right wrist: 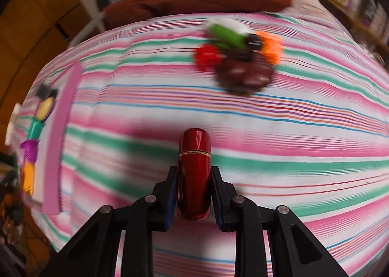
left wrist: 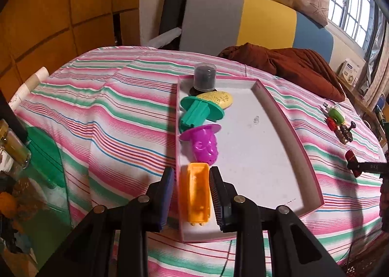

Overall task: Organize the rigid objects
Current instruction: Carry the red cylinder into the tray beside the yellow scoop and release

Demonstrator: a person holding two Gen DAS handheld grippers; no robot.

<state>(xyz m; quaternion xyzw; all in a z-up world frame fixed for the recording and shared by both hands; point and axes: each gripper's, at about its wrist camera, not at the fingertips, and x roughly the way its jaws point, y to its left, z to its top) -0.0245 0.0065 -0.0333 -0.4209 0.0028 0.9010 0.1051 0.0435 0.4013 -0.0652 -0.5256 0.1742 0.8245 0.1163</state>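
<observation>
Both tongs pointed steeply down: the left gripper clenched a translucent orange plastic mould at the near end of the shallow pink-rimmed tray, the right gripper clenched a glossy red cylindrical tube above the striped bedcover. Behind the mould lay a ridged purple mould, a teal flanged mould, a yellow oval piece and, at the far end, a dark, seemingly lidded pot.

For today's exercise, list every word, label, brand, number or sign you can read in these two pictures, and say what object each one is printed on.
No text can be read for certain in either view.
White box on the shelf by the window: has a printed label, too small to read.
Black arm of the right gripper: faint pale marks, too blurred to read.
Yellow egg-shaped toy in the tray: raised pattern, no legible letters.
</observation>
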